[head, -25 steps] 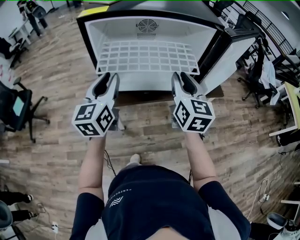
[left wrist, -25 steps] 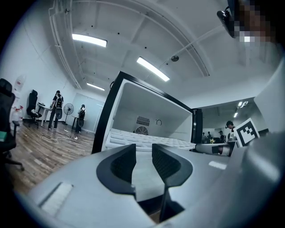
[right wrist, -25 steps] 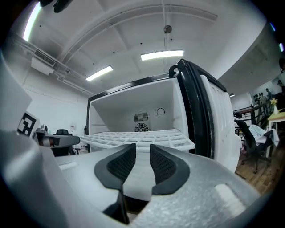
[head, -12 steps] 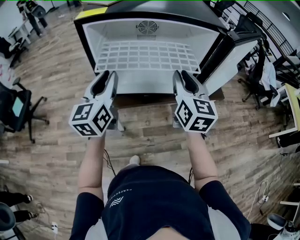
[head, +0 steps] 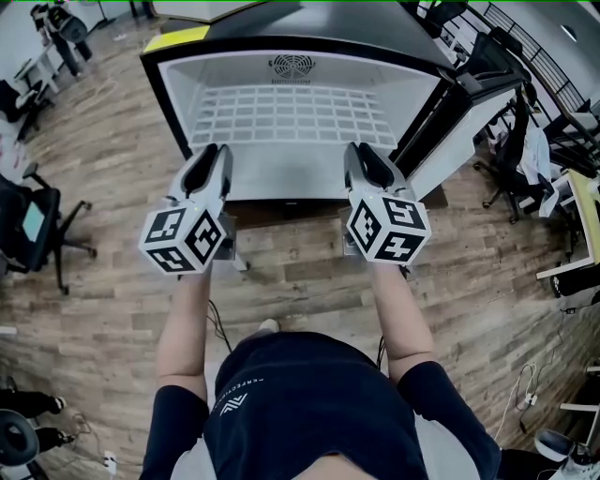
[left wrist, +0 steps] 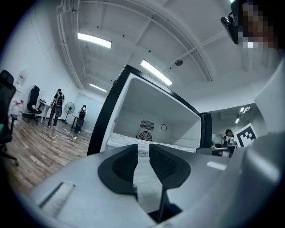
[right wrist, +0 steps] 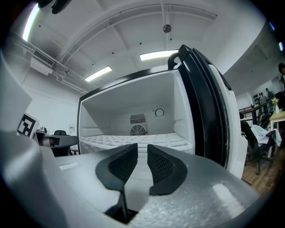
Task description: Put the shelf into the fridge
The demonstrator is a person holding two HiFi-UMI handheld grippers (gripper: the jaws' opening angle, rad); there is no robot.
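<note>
Risks first: the fridge (head: 309, 23) is open, its door (head: 455, 117) swung out to the right. If the shelf (head: 295, 112) sits proud of the opening or isn't down on both side ledges, which I can't confirm from here, it may tilt or drop at one corner, or foul the door when that closes. The shelf lies flat inside the fridge, mid-height, spanning wall to wall, its front edge close to the opening. The left claw (head: 217, 150) and right claw (head: 364, 152) are level, just in front of that edge, apparently not touching it. On both, the jaws have just been closing and now show a narrow gap with nothing between them, so neither is pinching anything. A push forward now could knock the front wire and shift the shelf. Materials: fridge is a boxy cabinet with a black frame and smooth white plastic liner, with a round fan grille (head: 292, 66) on the back wall. Door is thick and black-edged. Shelf is a white rectangular wire grid, rigid, light and slippery. Floor (head: 300, 272) is wood-look plank. Claw pads are dark, ribbed and curved on grey shells.
</note>
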